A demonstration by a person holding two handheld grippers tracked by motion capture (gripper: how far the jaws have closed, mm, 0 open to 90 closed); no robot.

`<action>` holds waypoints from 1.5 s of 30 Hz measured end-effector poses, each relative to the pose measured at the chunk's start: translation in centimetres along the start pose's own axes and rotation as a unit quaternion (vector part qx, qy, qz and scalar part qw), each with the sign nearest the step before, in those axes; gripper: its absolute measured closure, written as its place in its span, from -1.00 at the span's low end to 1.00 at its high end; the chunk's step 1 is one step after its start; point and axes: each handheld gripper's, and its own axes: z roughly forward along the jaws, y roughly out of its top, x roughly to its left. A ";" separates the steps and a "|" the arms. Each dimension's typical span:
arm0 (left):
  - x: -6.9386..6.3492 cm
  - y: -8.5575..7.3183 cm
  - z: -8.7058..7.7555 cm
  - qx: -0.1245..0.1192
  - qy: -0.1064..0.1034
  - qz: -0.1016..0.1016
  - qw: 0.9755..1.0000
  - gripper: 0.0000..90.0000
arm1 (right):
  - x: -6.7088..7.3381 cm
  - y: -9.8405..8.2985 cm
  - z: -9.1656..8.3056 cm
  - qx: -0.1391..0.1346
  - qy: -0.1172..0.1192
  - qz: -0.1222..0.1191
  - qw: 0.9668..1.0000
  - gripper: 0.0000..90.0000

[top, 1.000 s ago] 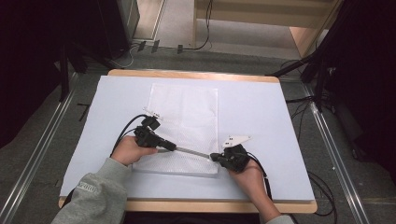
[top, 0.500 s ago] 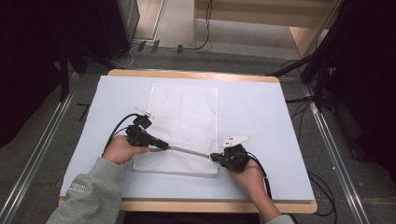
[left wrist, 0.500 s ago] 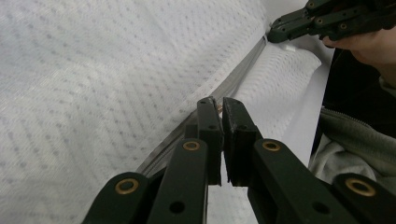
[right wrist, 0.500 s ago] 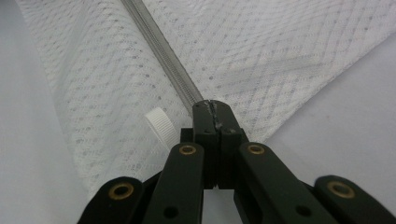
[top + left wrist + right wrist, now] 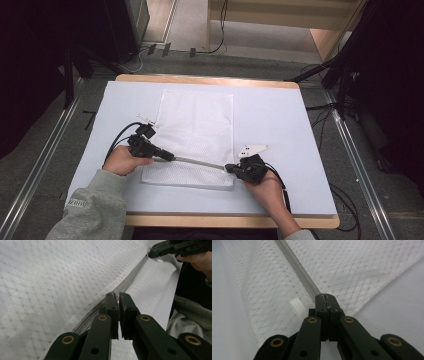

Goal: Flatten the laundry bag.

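Observation:
A white mesh bag [image 5: 197,125] lies flat on the pale blue table cover [image 5: 280,115]. Its grey zipper [image 5: 200,162] runs taut along the near edge between both grippers. My left gripper [image 5: 167,156] is shut on the small zipper pull [image 5: 117,299] at the zipper's left part. In the left gripper view the jaws [image 5: 117,298] pinch it with only a sliver of gap, and the zipper [image 5: 132,277] leads off toward the right gripper [image 5: 160,248]. My right gripper [image 5: 231,168] is shut on the zipper's end [image 5: 325,297] at the bag's corner; the zipper [image 5: 297,267] runs away from it.
A white ribbed tab [image 5: 297,307] sticks out of the bag beside the right jaws. The wooden table edge [image 5: 225,220] runs close behind both hands. A grey sleeve [image 5: 95,205] comes in at the lower left. Cables [image 5: 120,137] trail from the left gripper.
My left hand has slid left along the zipper with the pull in its jaws, so a longer stretch of zipper lies between the grippers. The right hand has kept still.

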 end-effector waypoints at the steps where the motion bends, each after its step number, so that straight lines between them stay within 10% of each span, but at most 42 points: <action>1: 0.1 -0.1 -0.1 -0.003 0.002 -0.001 1.000 0.95 | 0.0 0.0 0.0 0.000 0.000 0.000 1.000 1.00; 45: 2.8 -3.9 -4.7 -0.033 0.021 -0.044 0.998 0.95 | -0.1 0.1 0.0 0.004 0.005 -0.005 1.000 1.00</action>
